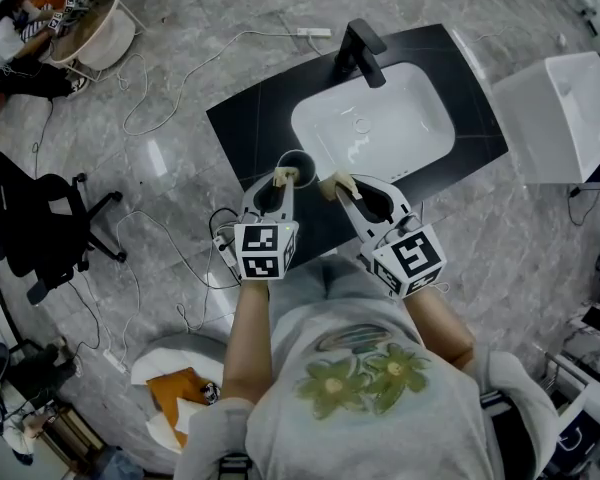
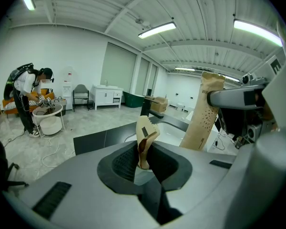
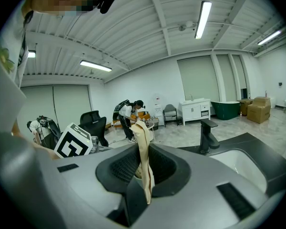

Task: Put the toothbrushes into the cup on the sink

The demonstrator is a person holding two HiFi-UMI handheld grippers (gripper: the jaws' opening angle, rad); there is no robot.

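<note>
Both hands are up at the front edge of the sink (image 1: 380, 133), a white basin set in a black counter (image 1: 242, 126) with a black tap (image 1: 360, 52) at the back.

The left gripper (image 1: 279, 182) sits at the sink's front left corner. Its fingers are pinched tight on the left toothbrush (image 2: 146, 136), a tan paper-wrapped stick standing up out of the jaws with its notched top leaning slightly toward the sink.

The cup (image 1: 300, 158) stands on the counter just left of the sink, a dark round rim. From the head view the left gripper's tip is right at the cup's near rim. I cannot tell whether they touch.

The right gripper (image 1: 344, 190) is just beside it, in front of the sink's front edge. Its fingers are clamped together on the right toothbrush (image 3: 143, 151), which is also in tan paper. That one runs straight up through the jaws, with its lower end hanging below them.

The two grippers are close side by side but apart. Neither toothbrush is in the cup.

Well away from the sink, a person (image 2: 25, 95) bends over a small round table (image 2: 49, 120), and an office chair (image 1: 38, 230) stands on the tiled floor to the left.
</note>
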